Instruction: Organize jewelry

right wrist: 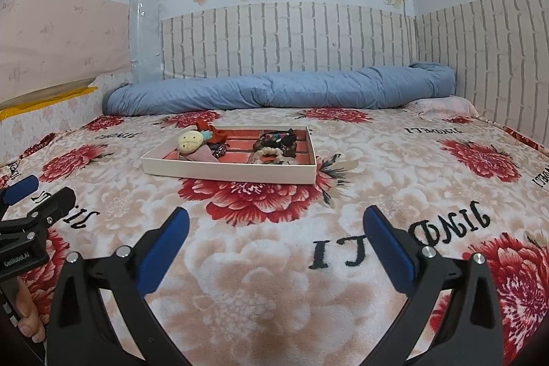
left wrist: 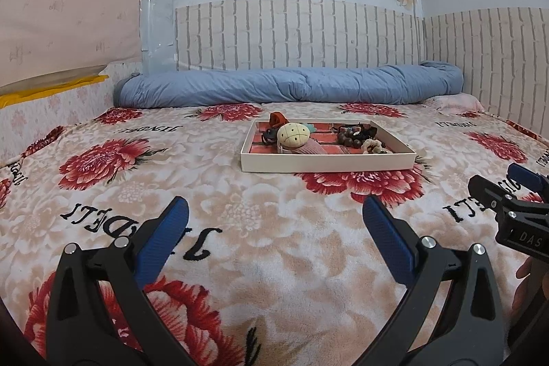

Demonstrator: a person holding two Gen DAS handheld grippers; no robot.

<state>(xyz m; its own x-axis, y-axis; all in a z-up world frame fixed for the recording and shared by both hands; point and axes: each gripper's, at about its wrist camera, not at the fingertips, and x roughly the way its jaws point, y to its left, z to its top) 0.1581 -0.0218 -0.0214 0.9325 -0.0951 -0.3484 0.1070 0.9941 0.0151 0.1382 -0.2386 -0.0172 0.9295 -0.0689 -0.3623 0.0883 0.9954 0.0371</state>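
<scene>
Left gripper [left wrist: 274,228] and right gripper [right wrist: 274,235]: both released, jaws spread wide, nothing held, hovering over the bed [left wrist: 291,280]. White tray [left wrist: 326,164] lies ahead of both, well apart; ahead-right of left gripper, ahead-left of right gripper. Inside: plush doll [left wrist: 291,134], bead bracelet [left wrist: 348,139], hair ties [right wrist: 274,155]. Judged light, soft, small; beads may slip. Pinch a strand or loop from above.
</scene>
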